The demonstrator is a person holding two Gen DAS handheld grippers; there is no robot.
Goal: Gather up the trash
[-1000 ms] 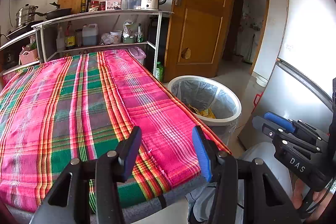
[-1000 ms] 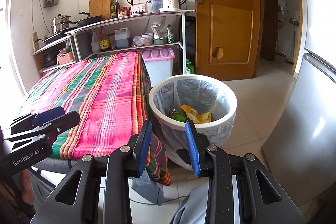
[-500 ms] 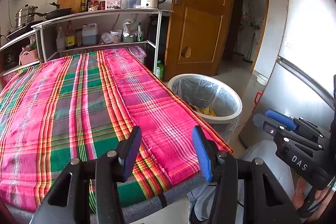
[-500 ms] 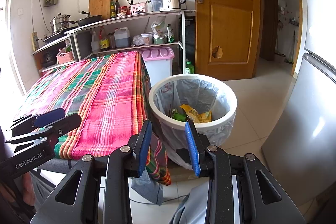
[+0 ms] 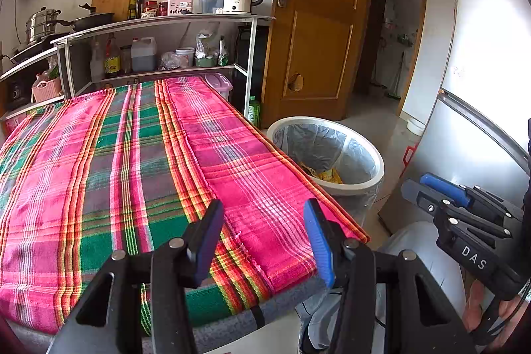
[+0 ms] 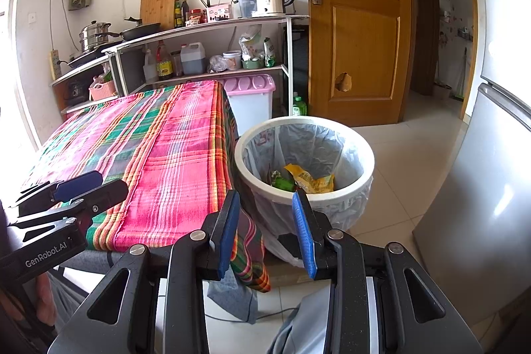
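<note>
Left tongs (image 5: 264,238) stand wide apart with nothing between the pads, over the near edge of the worktop (image 5: 99,175), which is covered by a plaid cloth. Right tongs (image 6: 267,231) are open too, narrower, empty, and point toward the white bin (image 6: 303,125) on the floor just beside the worktop. The trash (image 6: 308,179) lies in the bin's liner: a yellow wrapper and something green, its lower part hidden by the rim. From the left wrist view only a yellow scrap shows. Printing on the wrapper is unreadable.
</note>
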